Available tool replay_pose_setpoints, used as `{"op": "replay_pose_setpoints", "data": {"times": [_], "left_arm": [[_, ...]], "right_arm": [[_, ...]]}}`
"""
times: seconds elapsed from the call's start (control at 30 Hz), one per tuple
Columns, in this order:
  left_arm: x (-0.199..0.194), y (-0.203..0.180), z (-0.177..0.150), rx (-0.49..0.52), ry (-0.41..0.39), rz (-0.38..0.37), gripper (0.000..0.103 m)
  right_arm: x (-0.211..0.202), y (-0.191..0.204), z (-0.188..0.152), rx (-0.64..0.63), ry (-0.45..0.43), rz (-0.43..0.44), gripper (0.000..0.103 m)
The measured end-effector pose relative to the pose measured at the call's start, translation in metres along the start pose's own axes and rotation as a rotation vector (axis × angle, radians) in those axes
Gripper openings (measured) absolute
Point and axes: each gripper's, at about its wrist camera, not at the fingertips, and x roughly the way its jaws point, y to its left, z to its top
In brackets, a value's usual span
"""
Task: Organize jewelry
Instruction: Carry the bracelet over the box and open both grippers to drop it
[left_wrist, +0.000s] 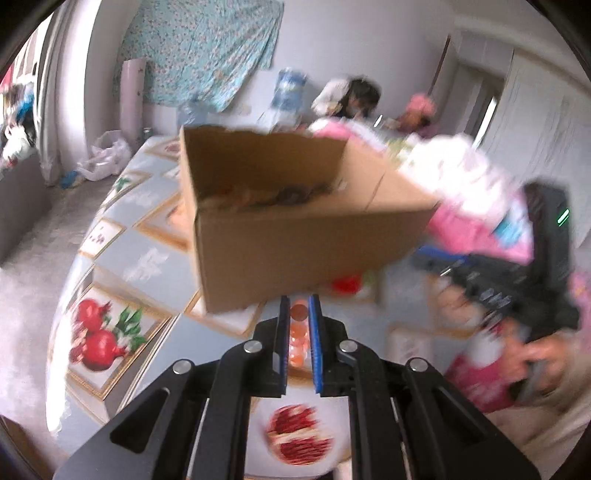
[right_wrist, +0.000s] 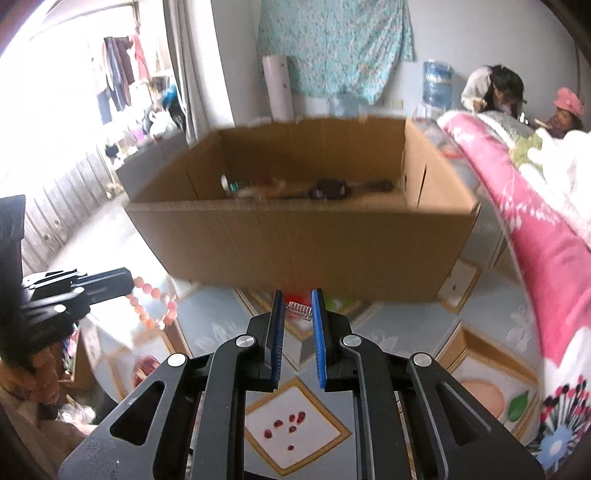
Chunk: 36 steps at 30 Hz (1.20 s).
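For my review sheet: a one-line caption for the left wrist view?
Left gripper fingers holding an orange bead bracelet before a cardboard box.

Pink blanket (right_wrist: 535, 206), floral wall cloth (right_wrist: 332, 48)

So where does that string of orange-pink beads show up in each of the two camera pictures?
Left wrist view: the bead bracelet sits low in the centre, pinched between the left gripper's blue pads.
Right wrist view: the same beads hang at the left edge, dangling from the tip of the other black gripper.
Shared landmark: the open cardboard box, just beyond the beads in both pictures.
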Motion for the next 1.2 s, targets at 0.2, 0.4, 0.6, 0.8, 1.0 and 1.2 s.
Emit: {"op": "replay_pose_setpoints", "data": {"times": [0.2, 0.4, 0.6, 0.8, 1.0, 1.2], "left_arm": [[-0.039, -0.013, 0.052, -0.003, -0.119, -0.153, 0.009], [-0.035, -0.023, 0.102, 0.022, -0.174, -0.187, 0.009], [0.040, -0.025, 0.125, -0.022, -0.026, -0.212, 0.009], [0.122, -0.010, 0.116, -0.127, 0.208, -0.218, 0.009], [0.173, -0.006, 0.105, -0.176, 0.378, -0.201, 0.010], [0.165, -0.008, 0.104, -0.179, 0.347, -0.256, 0.021]], "right_arm": [[-0.028, -0.009, 0.041, 0.013, -0.136, 0.079, 0.013], [-0.035, -0.021, 0.083, -0.019, -0.253, 0.088, 0.013], [-0.008, -0.043, 0.101, -0.007, -0.228, 0.080, 0.013], [0.024, -0.062, 0.100, 0.037, -0.161, 0.084, 0.013], [0.039, -0.075, 0.098, 0.059, -0.126, 0.080, 0.013], [0.049, -0.082, 0.099, 0.089, -0.089, 0.106, 0.013]]}}
